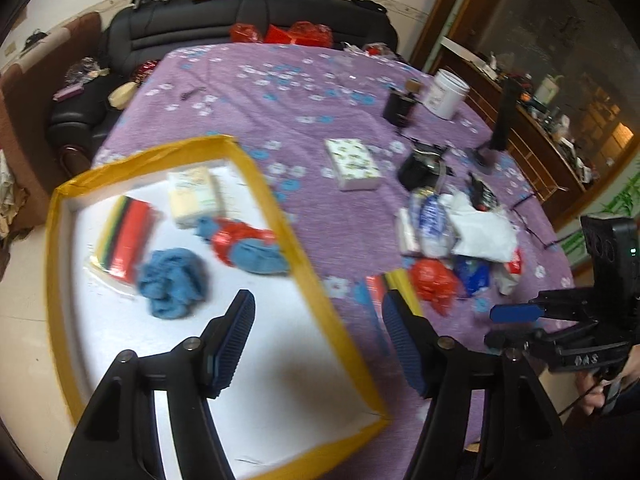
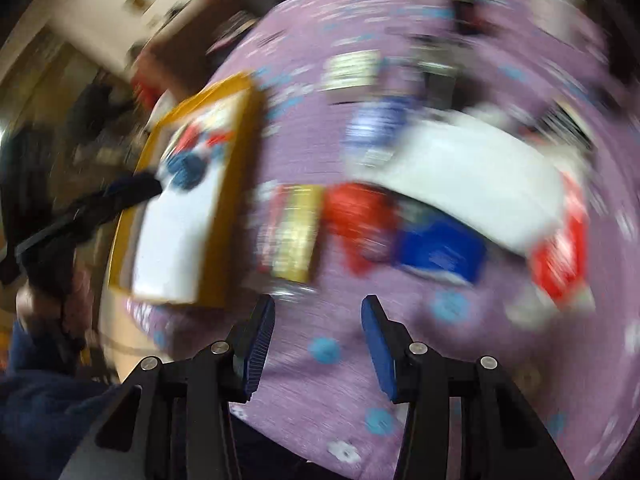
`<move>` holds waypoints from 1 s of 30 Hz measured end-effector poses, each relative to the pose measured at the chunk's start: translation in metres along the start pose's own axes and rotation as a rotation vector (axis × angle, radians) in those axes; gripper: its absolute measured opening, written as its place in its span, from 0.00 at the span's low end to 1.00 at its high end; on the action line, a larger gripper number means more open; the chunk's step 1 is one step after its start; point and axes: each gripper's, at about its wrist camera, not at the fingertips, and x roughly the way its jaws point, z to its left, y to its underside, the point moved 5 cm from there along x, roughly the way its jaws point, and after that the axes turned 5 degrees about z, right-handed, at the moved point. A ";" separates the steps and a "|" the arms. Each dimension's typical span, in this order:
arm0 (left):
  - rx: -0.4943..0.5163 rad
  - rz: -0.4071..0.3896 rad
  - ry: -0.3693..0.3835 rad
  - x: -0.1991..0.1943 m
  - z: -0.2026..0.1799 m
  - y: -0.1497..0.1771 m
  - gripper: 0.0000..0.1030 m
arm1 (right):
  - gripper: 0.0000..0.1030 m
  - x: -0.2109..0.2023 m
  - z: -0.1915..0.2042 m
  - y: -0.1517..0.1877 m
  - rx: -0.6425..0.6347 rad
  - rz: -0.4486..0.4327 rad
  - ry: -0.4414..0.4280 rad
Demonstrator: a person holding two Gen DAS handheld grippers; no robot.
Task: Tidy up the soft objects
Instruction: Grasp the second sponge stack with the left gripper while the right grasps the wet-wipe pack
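Observation:
A white box with a yellow taped rim (image 1: 276, 200) holds a blue cloth (image 1: 172, 280), a red bag over another blue cloth (image 1: 244, 244), a tissue pack (image 1: 196, 196) and a red striped pack (image 1: 128, 236). My left gripper (image 1: 318, 308) hangs open above the box's right rim with nothing between its fingers. To the right lies a pile: a white bag (image 1: 484, 232), a red bag (image 1: 434, 284) and a blue bag (image 1: 474, 276). In the blurred right wrist view my right gripper (image 2: 318, 312) stands open and empty over the purple cloth, just in front of the red bag (image 2: 356, 216) and blue bag (image 2: 440, 252).
A patterned tissue pack (image 1: 352, 164) lies mid-table. A white jar (image 1: 444, 94), a black cup (image 1: 398, 108) and a black stand (image 1: 502, 120) are at the back right. A black sofa (image 1: 240, 20) is behind, a wooden cabinet (image 1: 540, 148) to the right.

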 end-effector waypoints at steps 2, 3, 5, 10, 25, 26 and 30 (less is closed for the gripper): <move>0.019 0.015 0.013 0.006 -0.014 0.001 0.64 | 0.48 -0.011 -0.022 0.010 0.093 -0.051 -0.012; 0.032 0.026 0.020 0.009 -0.023 0.001 0.64 | 0.48 -0.015 -0.029 0.010 0.125 -0.068 -0.013; 0.050 0.048 0.039 0.017 -0.038 0.001 0.64 | 0.48 -0.024 -0.044 0.014 0.176 -0.100 -0.017; 0.104 0.101 0.032 0.037 -0.070 0.004 0.67 | 0.48 -0.044 -0.062 0.025 0.201 -0.132 0.001; 0.127 0.250 -0.162 0.100 -0.089 0.010 0.69 | 0.48 -0.056 -0.100 0.029 0.242 -0.189 -0.006; 0.124 0.256 -0.169 0.104 -0.089 0.011 0.69 | 0.48 -0.057 -0.103 0.028 0.243 -0.191 -0.001; 0.125 0.278 -0.189 0.118 -0.090 0.013 0.69 | 0.48 -0.059 -0.109 0.024 0.233 -0.199 0.026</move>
